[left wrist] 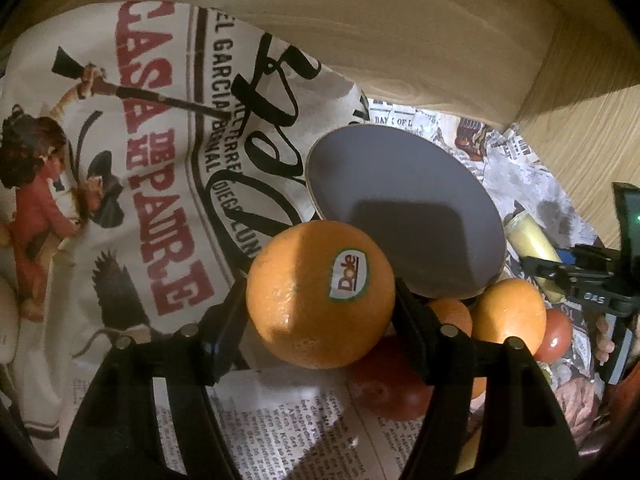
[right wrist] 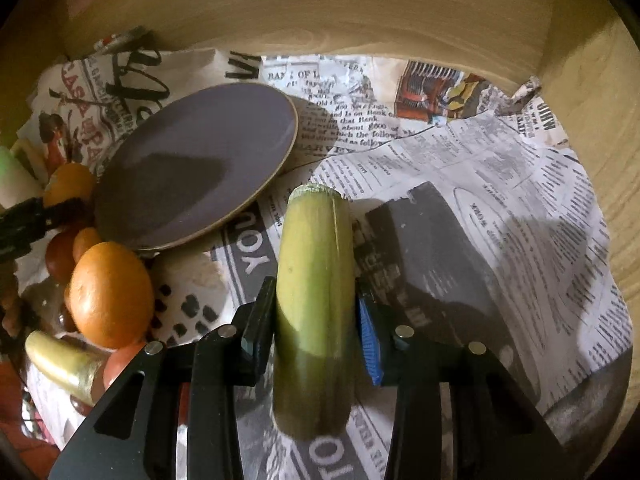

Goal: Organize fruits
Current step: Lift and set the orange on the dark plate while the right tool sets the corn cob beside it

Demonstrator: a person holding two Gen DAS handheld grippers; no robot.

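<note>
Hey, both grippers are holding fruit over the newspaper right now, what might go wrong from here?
1. The left gripper clamps the round orange only at its sides; it could roll out.
2. The right gripper holds the banana near one end, so it may pivot or bruise.
3. The purple plate sits tilted, its near edge propped over the loose fruit; a piece set on it might slide off or tip it.
</note>
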